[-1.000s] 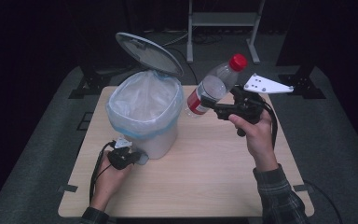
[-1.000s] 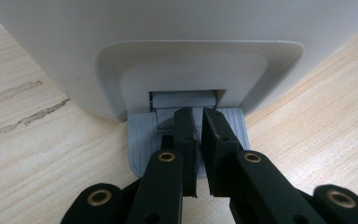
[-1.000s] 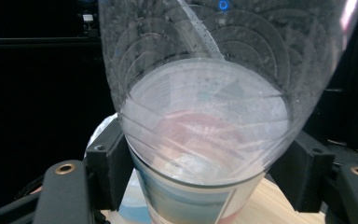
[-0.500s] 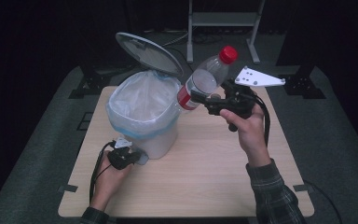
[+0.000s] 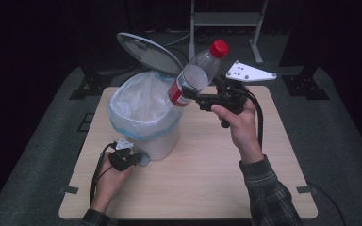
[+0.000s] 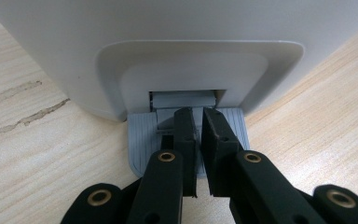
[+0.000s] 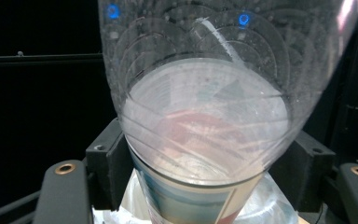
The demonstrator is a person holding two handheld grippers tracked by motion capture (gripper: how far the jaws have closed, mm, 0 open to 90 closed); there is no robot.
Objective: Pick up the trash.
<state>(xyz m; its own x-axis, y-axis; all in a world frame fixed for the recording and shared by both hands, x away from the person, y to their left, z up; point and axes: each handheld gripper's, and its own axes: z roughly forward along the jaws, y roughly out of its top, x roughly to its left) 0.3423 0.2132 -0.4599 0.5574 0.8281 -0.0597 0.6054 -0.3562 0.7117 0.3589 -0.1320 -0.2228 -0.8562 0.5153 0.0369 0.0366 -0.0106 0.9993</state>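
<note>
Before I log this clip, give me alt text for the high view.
The right gripper holds a clear plastic bottle with a red cap tilted above an open, bag-lined white pedal bin on a wooden table. The left gripper rests low at the bin's front base, and the lid stands raised behind.

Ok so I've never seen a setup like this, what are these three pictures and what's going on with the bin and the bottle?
A person at a wooden table holds a hand-operated claw in each hand. One picture looks down from above; the other two come from cameras riding on each claw. The right claw is clamped around a clear plastic bottle with a red cap, tilted over the open pedal bin, which has a plastic liner. The left claw, its jaws nearly together, rests on the bin's grey foot pedal, and the lid stands open.
</note>
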